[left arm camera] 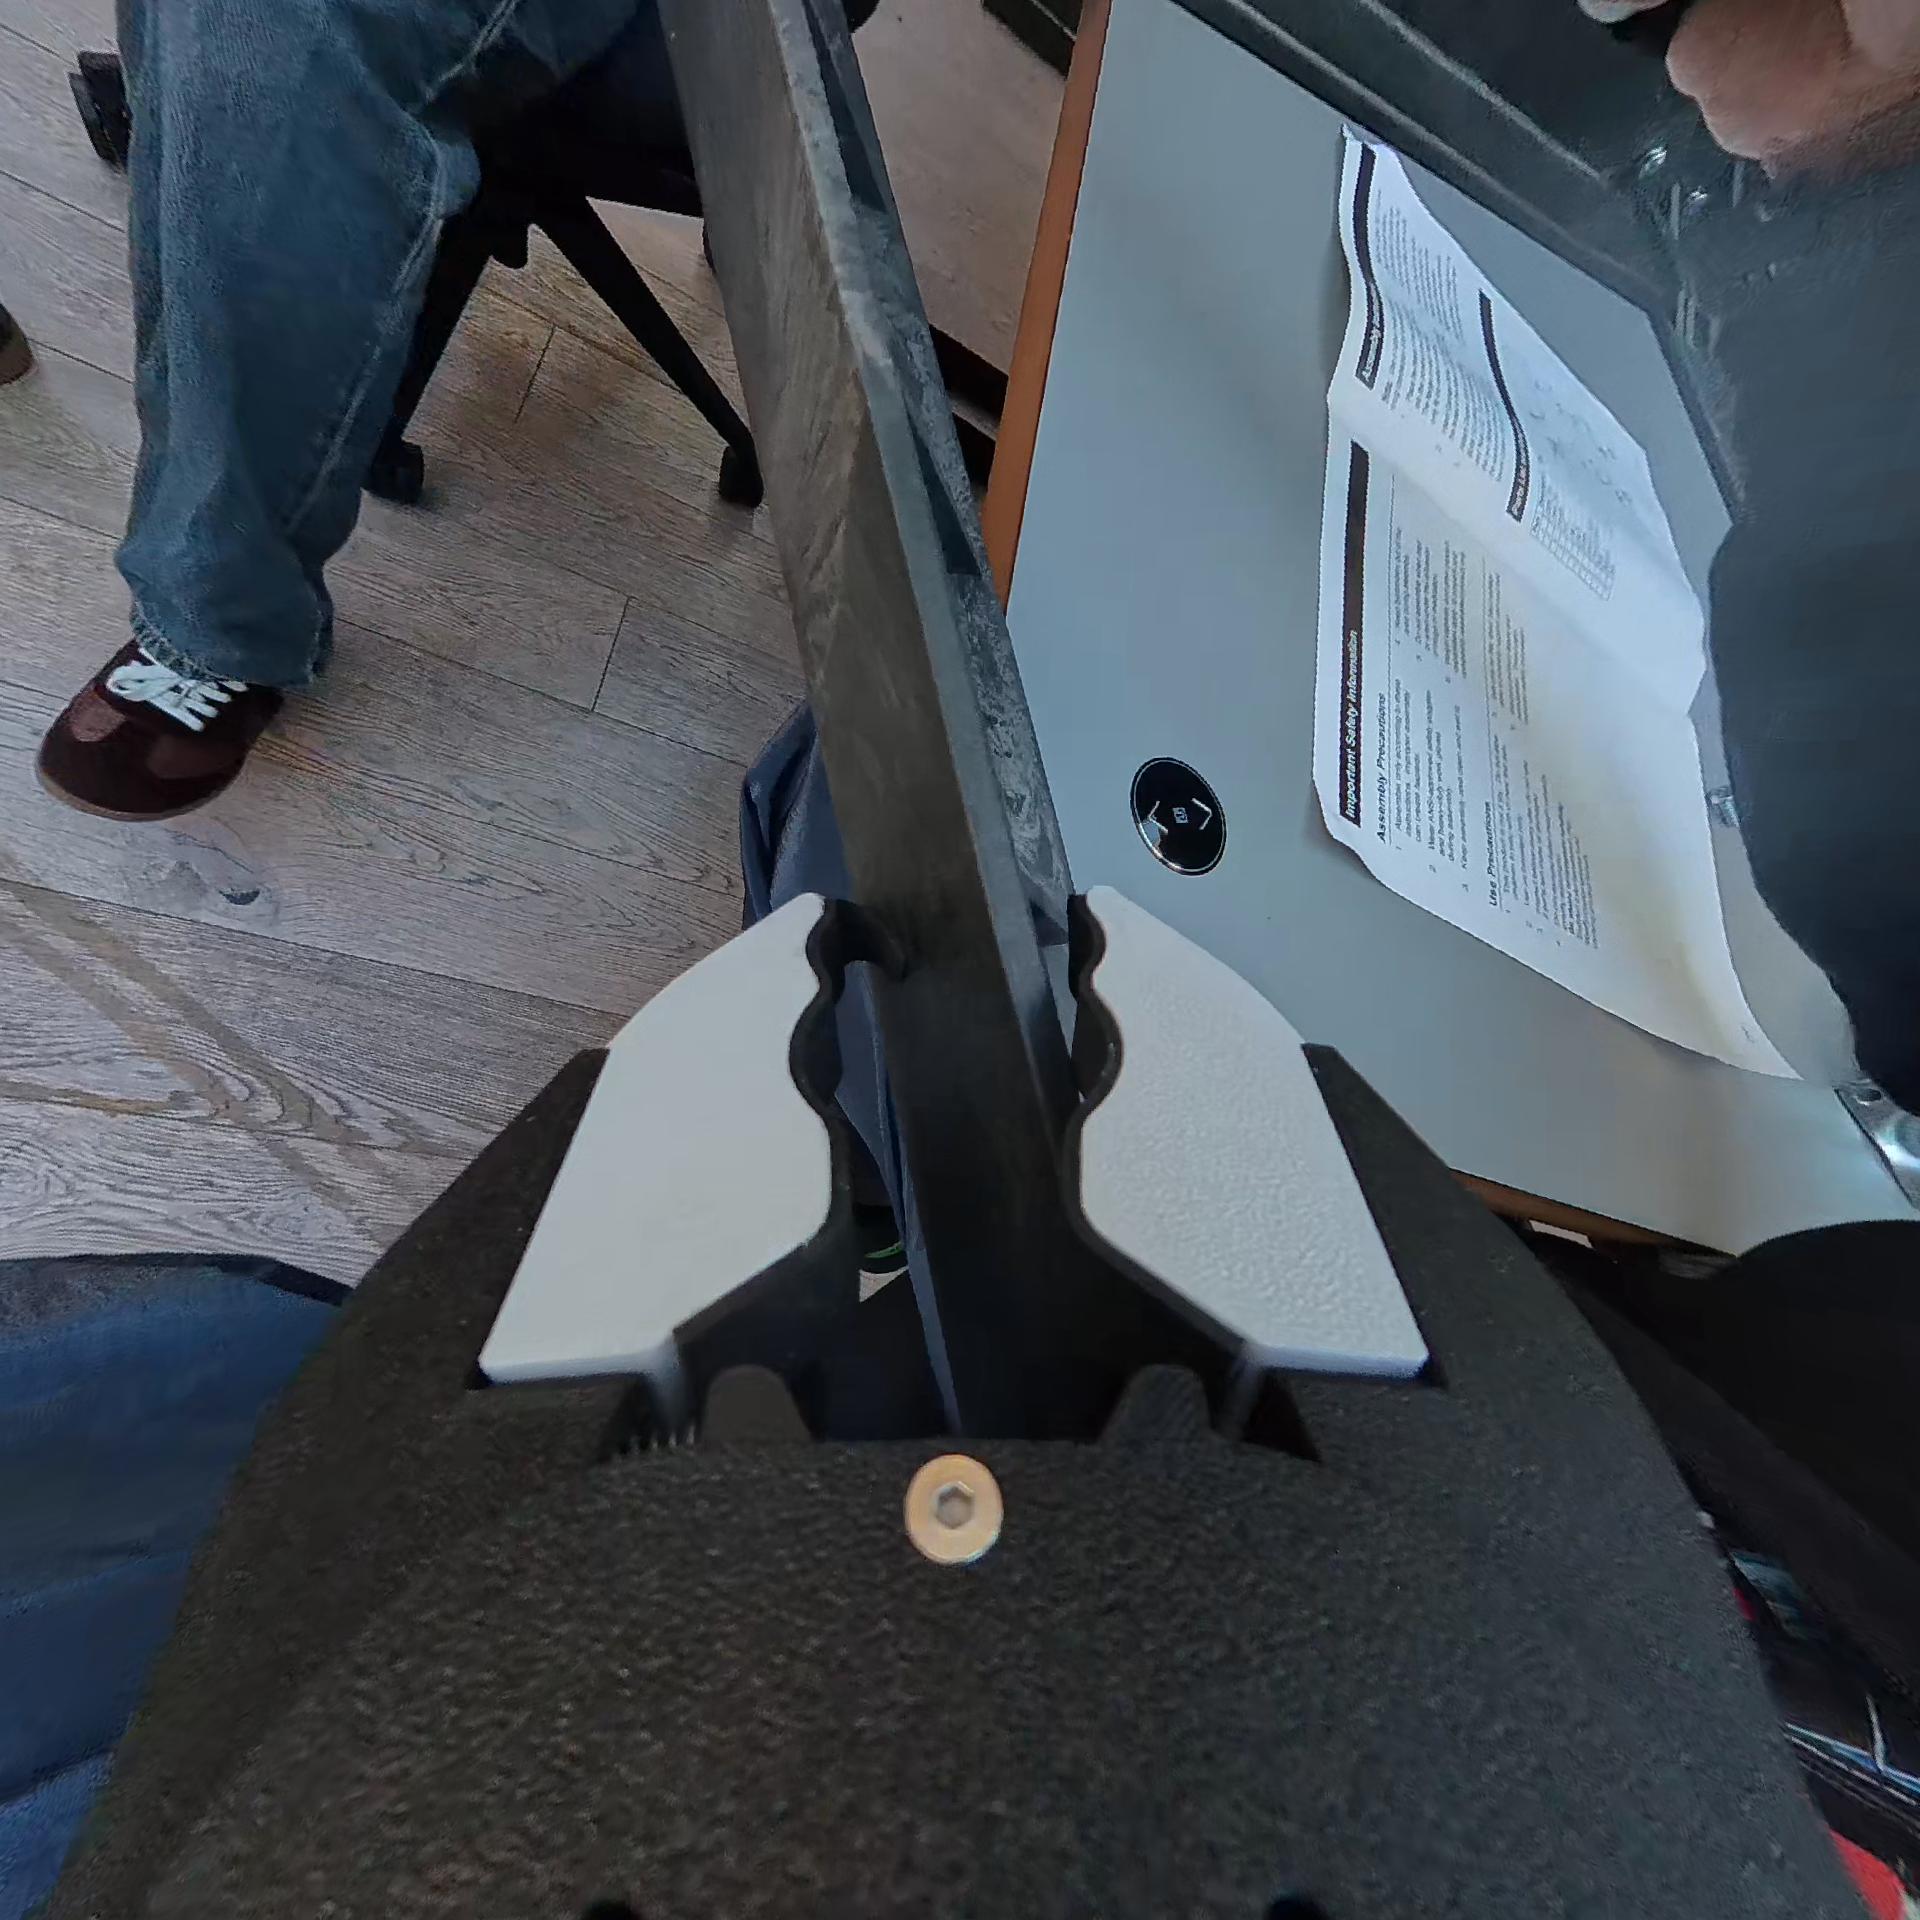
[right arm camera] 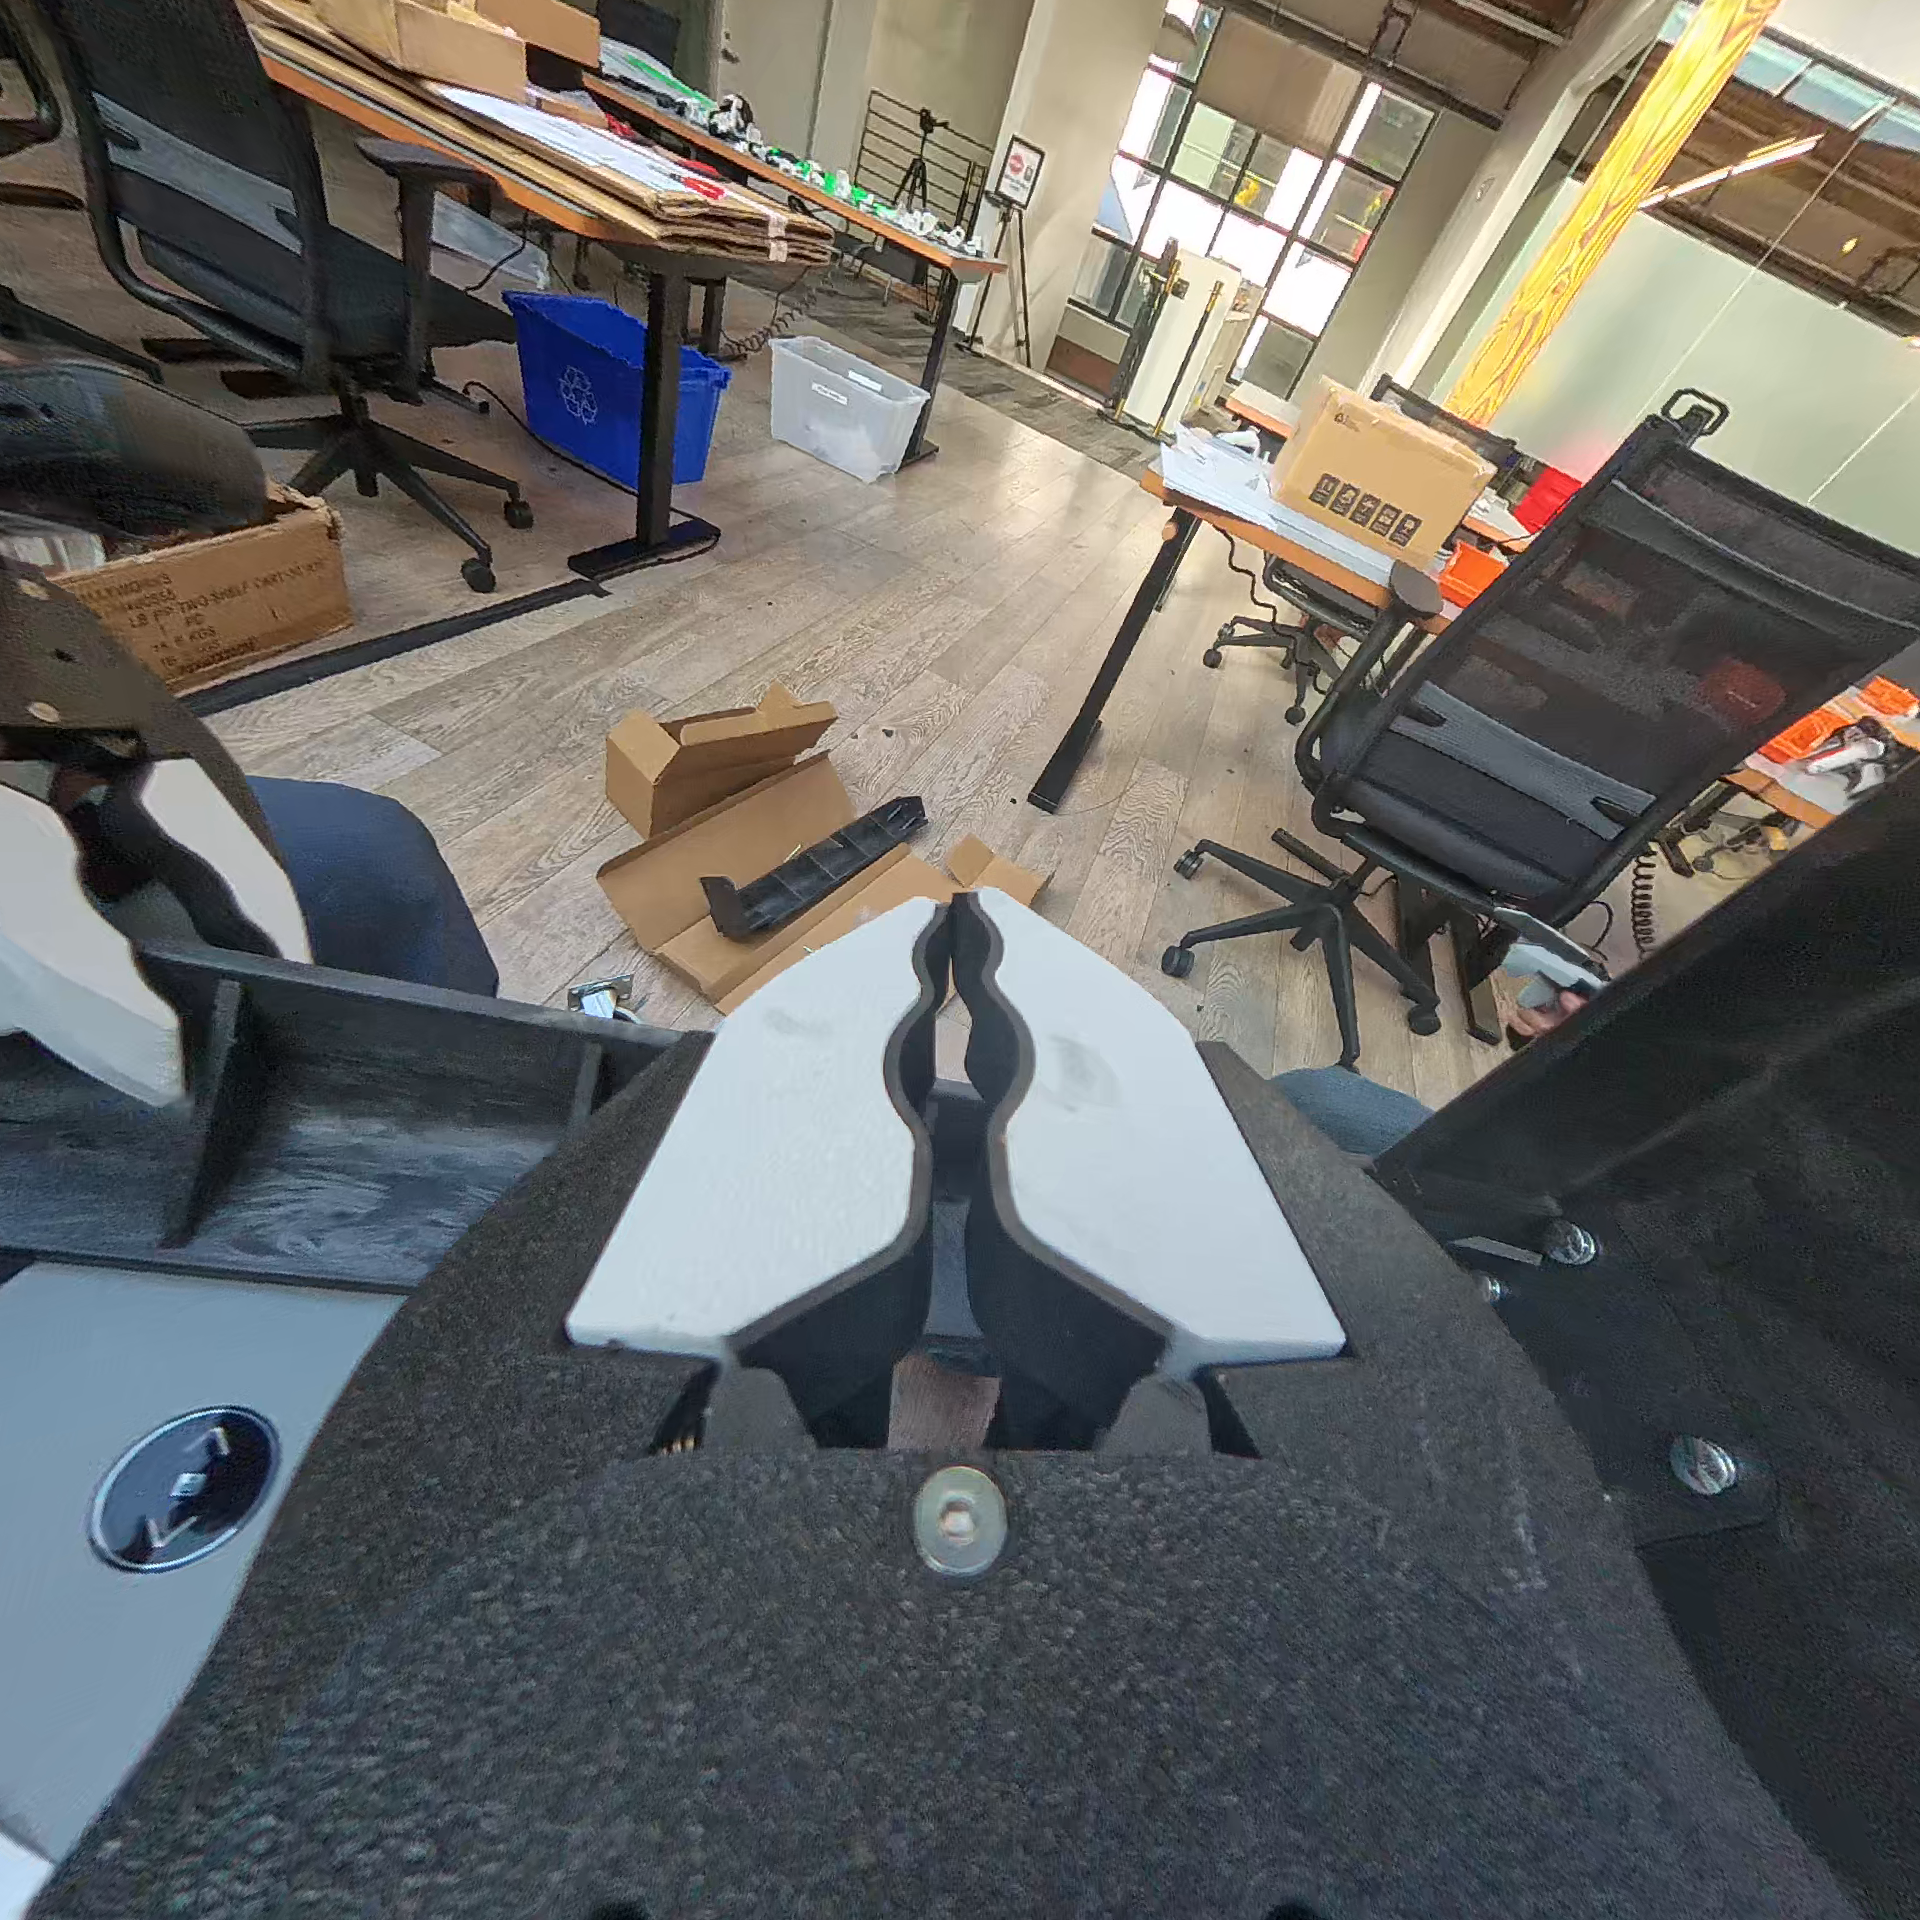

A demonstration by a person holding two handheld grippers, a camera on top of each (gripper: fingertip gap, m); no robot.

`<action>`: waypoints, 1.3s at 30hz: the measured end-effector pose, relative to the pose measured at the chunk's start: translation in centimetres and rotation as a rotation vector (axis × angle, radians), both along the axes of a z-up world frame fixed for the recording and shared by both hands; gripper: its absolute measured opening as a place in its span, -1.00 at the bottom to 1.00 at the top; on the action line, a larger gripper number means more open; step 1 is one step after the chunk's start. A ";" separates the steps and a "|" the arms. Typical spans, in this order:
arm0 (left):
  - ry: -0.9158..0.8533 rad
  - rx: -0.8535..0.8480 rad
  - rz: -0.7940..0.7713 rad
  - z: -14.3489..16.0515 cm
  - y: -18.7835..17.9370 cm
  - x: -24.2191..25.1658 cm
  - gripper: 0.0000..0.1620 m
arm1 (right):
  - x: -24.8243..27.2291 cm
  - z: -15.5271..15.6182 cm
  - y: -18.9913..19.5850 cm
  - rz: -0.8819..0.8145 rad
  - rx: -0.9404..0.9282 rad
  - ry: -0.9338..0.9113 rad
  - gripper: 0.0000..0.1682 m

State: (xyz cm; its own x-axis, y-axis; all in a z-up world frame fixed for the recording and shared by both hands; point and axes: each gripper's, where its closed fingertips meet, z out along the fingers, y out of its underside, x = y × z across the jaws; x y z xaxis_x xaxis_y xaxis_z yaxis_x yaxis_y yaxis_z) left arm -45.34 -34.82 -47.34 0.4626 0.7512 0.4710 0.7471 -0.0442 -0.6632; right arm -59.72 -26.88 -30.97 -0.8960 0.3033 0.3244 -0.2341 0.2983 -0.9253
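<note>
My left gripper (left arm camera: 956, 914) is shut on a long dark wood-grain board (left arm camera: 831, 416) that stands edge-on between its white fingers (left arm camera: 707, 1122) and runs up and away over the floor, beside the grey table's (left arm camera: 1195, 520) left edge. In the right wrist view the left gripper (right arm camera: 135, 873) holds this board (right arm camera: 364, 1132) at the far left. My right gripper (right arm camera: 961, 909) is shut, fingertips touching, with nothing seen between them. It hovers past the table's corner (right arm camera: 156, 1351), left of a black panel with screws (right arm camera: 1714, 1195).
An open instruction booklet (left arm camera: 1507, 675) and a round black inset disc (left arm camera: 1177, 816) are on the table. A person's hand (left arm camera: 1787, 73) and jeans leg (left arm camera: 260, 312) show. Flattened cardboard with a black plastic part (right arm camera: 821, 862), office chairs (right arm camera: 1558, 779) and a blue bin (right arm camera: 613, 390) stand on the floor. The grippers' ends are close to 25 cm from one another.
</note>
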 end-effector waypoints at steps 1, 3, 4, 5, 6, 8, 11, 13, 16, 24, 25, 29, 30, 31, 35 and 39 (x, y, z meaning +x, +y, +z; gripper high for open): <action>0.005 -0.006 -0.001 0.0 0.0 -0.1 -0.50 | 0.9 0.1 -0.2 0.000 -0.002 -0.003 -1.00; 0.001 -0.013 -0.003 0.0 0.1 -0.3 -0.51 | 2.8 0.1 -0.8 0.000 0.002 -0.005 -1.00; -0.006 -0.017 -0.009 -0.1 0.2 -0.4 -0.52 | 3.7 0.0 -1.0 0.000 0.012 -0.003 -1.00; -0.008 -0.024 -0.016 -0.2 0.3 -0.4 -0.52 | 4.5 -0.1 -1.1 -0.006 0.025 0.001 -1.00; -0.006 -0.033 -0.022 -0.2 0.3 -0.5 -0.52 | 5.2 -0.3 -1.2 -0.015 0.037 0.005 -1.00; -0.005 -0.042 -0.029 -0.2 0.3 -0.5 -0.53 | 6.2 -0.7 -1.1 -0.047 0.053 0.007 -1.00; -0.007 -0.035 -0.033 -0.2 0.4 -0.5 -0.53 | 6.2 -1.2 -0.2 -0.149 0.027 0.003 -1.00; -0.006 -0.037 -0.037 -0.2 0.4 -0.4 -0.53 | 5.1 -1.5 0.9 -0.273 -0.002 0.019 -1.00; -0.002 -0.035 -0.039 -0.2 0.4 -0.4 -0.53 | 2.7 -0.9 3.4 -0.498 -0.080 0.070 -1.00; 0.009 -0.047 -0.036 -0.2 0.4 -0.4 -0.53 | -5.7 3.2 7.2 -0.782 -0.198 0.256 -1.00; 0.010 -0.051 -0.035 -0.2 0.4 -0.4 -0.53 | -7.0 3.9 7.5 -0.795 -0.213 0.270 -1.00; 0.011 -0.055 -0.029 -0.2 0.3 -0.4 -0.53 | -11.9 7.4 8.6 -0.819 -0.305 0.313 -1.00; 0.010 -0.055 -0.028 -0.2 0.3 -0.4 -0.53 | -13.0 8.4 8.8 -0.815 -0.325 0.323 -1.00; 0.010 -0.057 -0.028 -0.2 0.3 -0.4 -0.54 | -14.1 9.4 8.8 -0.811 -0.338 0.338 -1.00; 0.010 -0.063 -0.028 -0.2 0.2 -0.4 -0.54 | -18.7 12.9 9.4 -0.863 -0.303 0.424 -1.00; 0.009 -0.067 -0.032 -0.3 0.2 -0.4 -0.54 | -22.1 16.0 11.4 -0.916 -0.337 0.470 -1.00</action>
State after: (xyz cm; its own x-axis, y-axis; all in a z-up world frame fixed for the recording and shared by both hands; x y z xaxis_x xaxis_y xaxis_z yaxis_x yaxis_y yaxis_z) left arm -45.72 -34.57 -47.64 0.4908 0.7657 0.4156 0.7387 -0.1129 -0.6645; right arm -81.82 -15.51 -14.94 -0.0914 0.9321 0.3505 -0.4044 0.2869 -0.8684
